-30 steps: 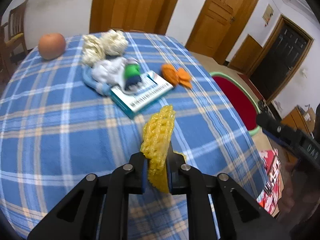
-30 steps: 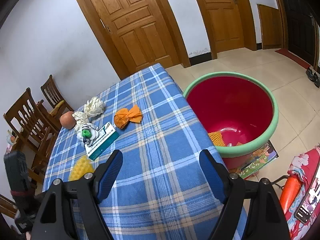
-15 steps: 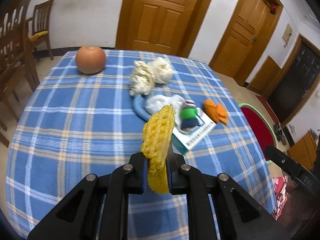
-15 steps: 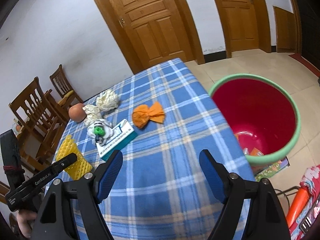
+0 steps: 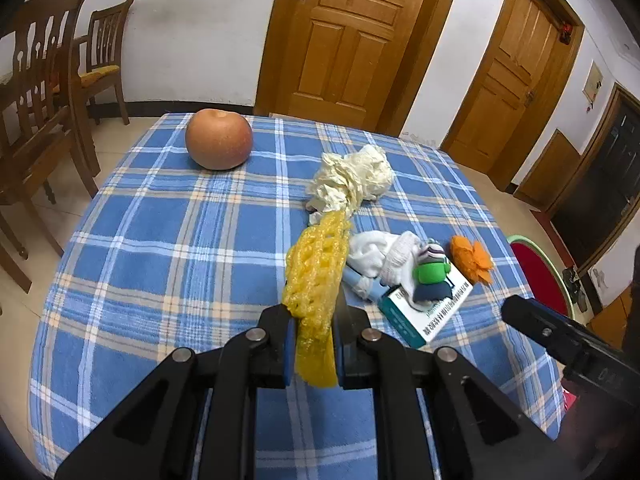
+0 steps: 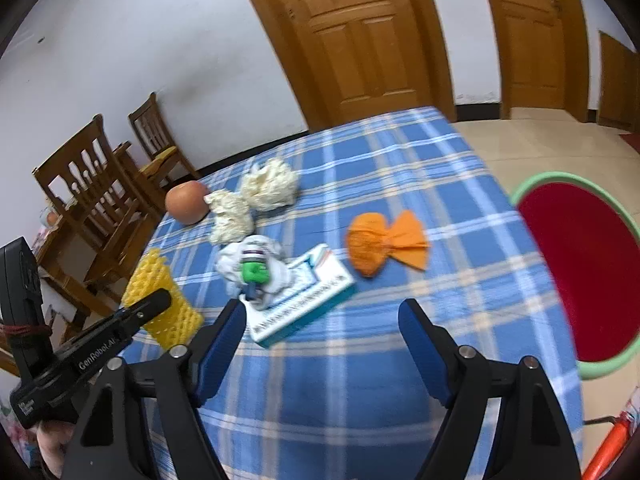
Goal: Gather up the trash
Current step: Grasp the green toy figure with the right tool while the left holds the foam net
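Note:
My left gripper (image 5: 311,342) is shut on a yellow foam fruit net (image 5: 316,276) and holds it above the blue plaid table (image 5: 168,248); the net also shows in the right wrist view (image 6: 160,300). My right gripper (image 6: 320,344) is open and empty over the table's near side. Ahead of it lie a crumpled orange paper (image 6: 384,246), a teal and white box (image 6: 304,308) with small socks (image 6: 252,266) on it, and two cream paper wads (image 6: 256,198). The red bin with a green rim (image 6: 588,272) stands on the floor at the right.
An orange-brown round fruit (image 5: 219,144) sits at the table's far side. Wooden chairs (image 5: 44,92) stand to the left of the table. Wooden doors (image 5: 352,36) line the back wall. A red object (image 6: 608,452) lies on the floor at lower right.
My left gripper has swung left with the yellow net, away from the bin. My right gripper has turned left from the bin toward the items on the table.

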Action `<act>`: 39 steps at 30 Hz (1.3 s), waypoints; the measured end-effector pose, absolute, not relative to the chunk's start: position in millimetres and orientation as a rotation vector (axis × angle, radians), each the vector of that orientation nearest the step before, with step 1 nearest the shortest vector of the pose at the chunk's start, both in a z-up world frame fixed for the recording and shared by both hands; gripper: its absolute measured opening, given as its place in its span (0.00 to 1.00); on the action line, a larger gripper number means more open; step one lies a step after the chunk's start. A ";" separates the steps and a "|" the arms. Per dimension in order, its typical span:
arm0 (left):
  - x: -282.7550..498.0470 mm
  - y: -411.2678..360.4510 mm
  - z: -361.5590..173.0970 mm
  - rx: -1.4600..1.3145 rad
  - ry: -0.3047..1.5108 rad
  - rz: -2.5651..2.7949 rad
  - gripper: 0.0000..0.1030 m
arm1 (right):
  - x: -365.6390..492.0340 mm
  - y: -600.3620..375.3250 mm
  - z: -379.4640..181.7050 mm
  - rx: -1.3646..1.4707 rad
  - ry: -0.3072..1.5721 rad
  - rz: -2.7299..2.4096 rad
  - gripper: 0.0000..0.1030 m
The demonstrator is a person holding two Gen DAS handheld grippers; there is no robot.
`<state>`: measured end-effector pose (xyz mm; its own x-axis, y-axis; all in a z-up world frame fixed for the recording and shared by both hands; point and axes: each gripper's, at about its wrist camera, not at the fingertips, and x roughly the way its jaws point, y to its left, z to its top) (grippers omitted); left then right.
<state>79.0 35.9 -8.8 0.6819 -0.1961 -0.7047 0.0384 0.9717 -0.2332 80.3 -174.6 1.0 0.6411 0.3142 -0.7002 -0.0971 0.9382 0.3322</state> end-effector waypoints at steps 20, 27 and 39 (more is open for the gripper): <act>89.5 48.9 -24.3 -0.268 0.829 -0.155 0.13 | 124.1 -119.5 -18.5 0.218 0.887 0.331 0.33; 87.3 48.6 -23.2 -0.274 0.829 -0.170 0.13 | 120.6 -125.1 -16.2 0.246 0.874 0.321 0.24; 78.0 35.5 -7.2 -0.264 0.803 -0.207 0.13 | 99.4 -143.5 -1.6 0.297 0.827 0.341 0.24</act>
<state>78.0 35.5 -7.2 0.6777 -0.2811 -0.6795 0.0825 0.9473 -0.3097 99.4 -143.5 -1.6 0.6285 0.4067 -0.6630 -0.1790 0.9051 0.3856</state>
